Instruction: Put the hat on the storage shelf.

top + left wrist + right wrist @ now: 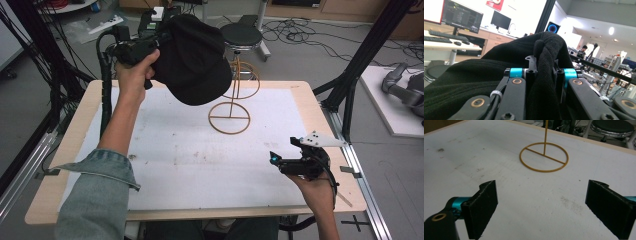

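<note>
Denim-sleeved, the left arm lifts the left gripper [145, 50], which from above pinches a black cap [192, 60] just left of the wire stand [230, 117], seemingly to hang it; its own view shows cloth clamped, while the right gripper [541, 207] waits spread near the table's [300, 95] right edge.

Between the wide-apart jaws of the right gripper [541, 207] only bare white table top [499, 170] is seen. Ahead of them the path is blocked by the wire stand [544, 157]. Above the stand, the space is taken by the black cap [192, 57] clamped in the left gripper [545, 72].
</note>
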A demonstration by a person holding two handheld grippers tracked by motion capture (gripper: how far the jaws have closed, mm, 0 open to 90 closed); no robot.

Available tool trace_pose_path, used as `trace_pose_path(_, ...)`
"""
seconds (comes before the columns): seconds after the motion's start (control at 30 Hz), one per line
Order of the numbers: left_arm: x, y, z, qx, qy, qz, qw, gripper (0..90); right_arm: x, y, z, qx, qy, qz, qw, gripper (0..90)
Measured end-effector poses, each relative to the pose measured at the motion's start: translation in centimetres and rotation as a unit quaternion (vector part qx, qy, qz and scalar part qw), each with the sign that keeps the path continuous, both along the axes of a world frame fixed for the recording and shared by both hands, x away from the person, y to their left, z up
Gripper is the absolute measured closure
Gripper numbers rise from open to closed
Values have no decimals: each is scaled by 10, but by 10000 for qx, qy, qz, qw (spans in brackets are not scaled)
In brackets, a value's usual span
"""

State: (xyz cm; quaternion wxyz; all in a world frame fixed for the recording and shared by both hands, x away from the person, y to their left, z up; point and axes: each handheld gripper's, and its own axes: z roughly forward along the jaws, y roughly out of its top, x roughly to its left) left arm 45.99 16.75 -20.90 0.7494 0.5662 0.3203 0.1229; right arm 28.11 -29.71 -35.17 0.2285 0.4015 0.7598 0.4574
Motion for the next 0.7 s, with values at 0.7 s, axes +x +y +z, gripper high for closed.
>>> trace_pose_path(0.7, 21, -33, -16, -183, 133, -267, 9994, 792, -3, -5, -1, 38, 35, -37, 10000, 106)
